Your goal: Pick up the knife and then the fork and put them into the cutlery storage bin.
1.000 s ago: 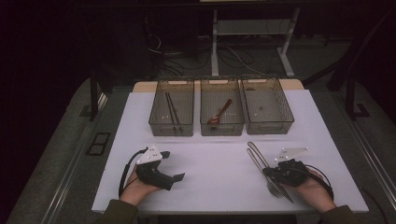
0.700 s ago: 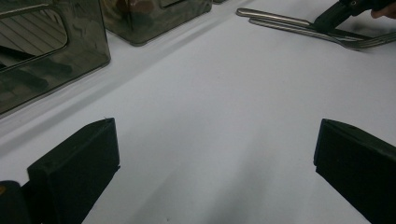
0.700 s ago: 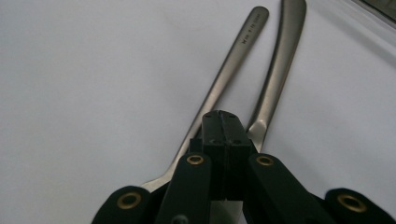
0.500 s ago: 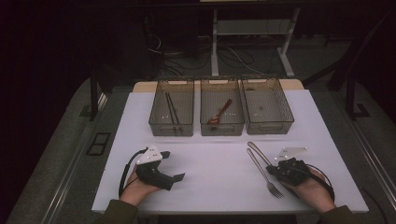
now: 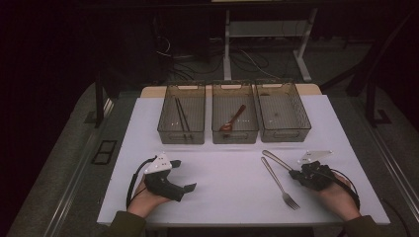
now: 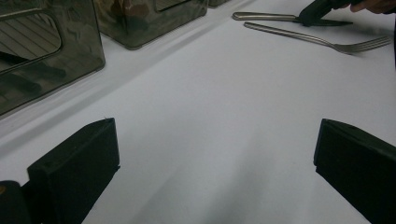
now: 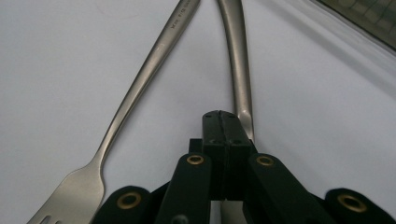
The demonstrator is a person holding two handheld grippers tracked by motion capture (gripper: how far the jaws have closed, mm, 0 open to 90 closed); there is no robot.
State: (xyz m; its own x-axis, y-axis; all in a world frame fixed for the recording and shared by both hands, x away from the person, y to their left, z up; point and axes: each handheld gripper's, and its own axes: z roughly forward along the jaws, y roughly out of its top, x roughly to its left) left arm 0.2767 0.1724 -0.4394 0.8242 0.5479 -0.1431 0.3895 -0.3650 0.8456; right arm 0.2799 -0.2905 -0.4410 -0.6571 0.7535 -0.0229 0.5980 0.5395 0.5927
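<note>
Right tongs [image 5: 296, 174] drew back off fork [image 5: 279, 181], pressed together | left tongs [image 5: 184, 175] resting, spread wide

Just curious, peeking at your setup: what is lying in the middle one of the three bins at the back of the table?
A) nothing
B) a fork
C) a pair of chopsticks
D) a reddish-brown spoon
D: in the high view the middle bin holds a reddish-brown spoon lying diagonally.

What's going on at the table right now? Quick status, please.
Left tool open, resting on the white table. Right tool shut, empty, tip beside the second utensil's handle. Fork lies loose alongside. Nothing in the way.
</note>
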